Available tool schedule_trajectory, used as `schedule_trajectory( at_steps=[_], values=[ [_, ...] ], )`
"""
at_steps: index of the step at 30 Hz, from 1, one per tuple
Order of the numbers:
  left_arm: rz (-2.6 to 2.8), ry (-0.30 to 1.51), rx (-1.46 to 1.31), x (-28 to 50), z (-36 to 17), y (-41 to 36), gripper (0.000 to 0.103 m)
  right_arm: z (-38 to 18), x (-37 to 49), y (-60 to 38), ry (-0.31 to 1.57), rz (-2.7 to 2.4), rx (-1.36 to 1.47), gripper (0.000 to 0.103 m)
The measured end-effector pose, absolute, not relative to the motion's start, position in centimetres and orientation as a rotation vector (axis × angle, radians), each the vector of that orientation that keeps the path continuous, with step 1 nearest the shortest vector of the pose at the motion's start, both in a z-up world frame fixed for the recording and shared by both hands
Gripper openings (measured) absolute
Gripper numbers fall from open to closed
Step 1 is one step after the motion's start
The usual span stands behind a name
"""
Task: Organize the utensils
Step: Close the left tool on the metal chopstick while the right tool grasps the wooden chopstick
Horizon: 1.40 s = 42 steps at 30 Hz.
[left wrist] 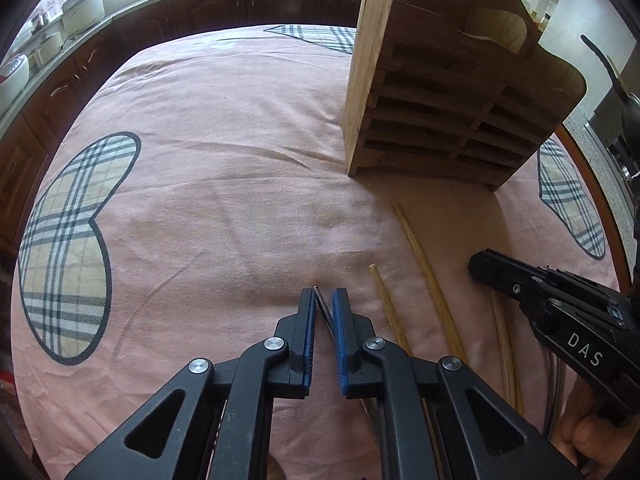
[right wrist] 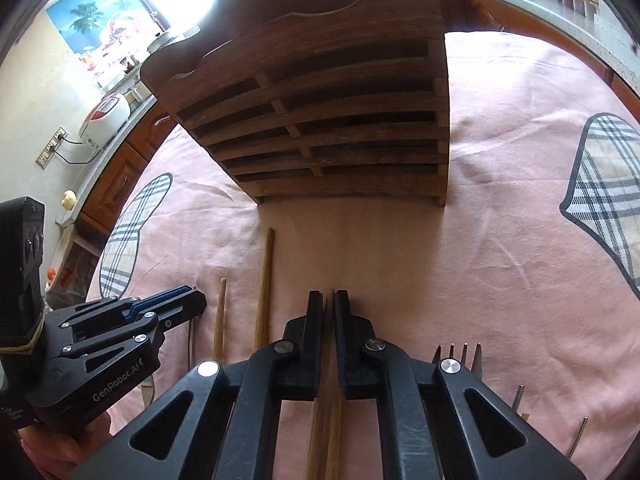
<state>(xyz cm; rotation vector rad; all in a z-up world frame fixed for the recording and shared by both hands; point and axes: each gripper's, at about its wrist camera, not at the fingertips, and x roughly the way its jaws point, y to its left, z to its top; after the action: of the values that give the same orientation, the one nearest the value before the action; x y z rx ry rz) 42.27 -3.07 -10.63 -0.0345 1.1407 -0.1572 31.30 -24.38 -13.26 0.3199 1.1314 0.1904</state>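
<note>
Now you are working over the pink tablecloth (left wrist: 224,184), which is covering the whole table, with the slatted wooden utensil rack (right wrist: 332,128) standing upright at twelve o'clock in your right wrist view and at about one o'clock in your left. Your left gripper (left wrist: 323,300) is sitting low over the cloth at six o'clock, its blue pads nearly closed around a thin metal chopstick (left wrist: 322,307) lying between them; whether they are actually pinching it is unclear. Your right gripper (right wrist: 329,300) is likewise almost shut around wooden chopsticks (right wrist: 325,420) running back under it. Two more wooden chopsticks (left wrist: 420,272) are lying loose between the grippers, pointing toward the rack. At five o'clock in the right view a fork (right wrist: 464,354) is showing its tines.
</note>
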Motion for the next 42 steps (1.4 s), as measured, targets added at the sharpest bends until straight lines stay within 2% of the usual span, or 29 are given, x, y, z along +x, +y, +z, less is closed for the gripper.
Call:
schedule_trajectory(
  at_steps=[6, 11, 24, 33, 42],
  values=[
    [-0.199, 1.106, -0.095, 41.3, -9.0, -2.8, 0.006, -11.4, 30.5, -24.8, 1.088, 0.208, 0.335, 0.004],
    [-0.22, 1.03, -0.146, 38.8, -5.3, -0.6, 0.005, -8.6, 29.3, -25.3, 1.027, 0.222, 0.353, 0.004],
    [-0.312, 0.857, -0.199, 28.2, 2.9, 2.5, 0.004, -0.8, 24.3, -24.4, 0.861, 0.267, 0.346, 0.004],
    [-0.363, 0.786, -0.219, 22.1, 6.4, 4.3, 0.003, 1.8, 20.9, -24.2, 0.812, 0.278, 0.311, 0.004],
    [-0.379, 0.716, -0.203, 19.1, 8.1, 4.6, 0.002, 3.7, 18.6, -24.1, 0.758, 0.262, 0.278, 0.004]
  ],
)
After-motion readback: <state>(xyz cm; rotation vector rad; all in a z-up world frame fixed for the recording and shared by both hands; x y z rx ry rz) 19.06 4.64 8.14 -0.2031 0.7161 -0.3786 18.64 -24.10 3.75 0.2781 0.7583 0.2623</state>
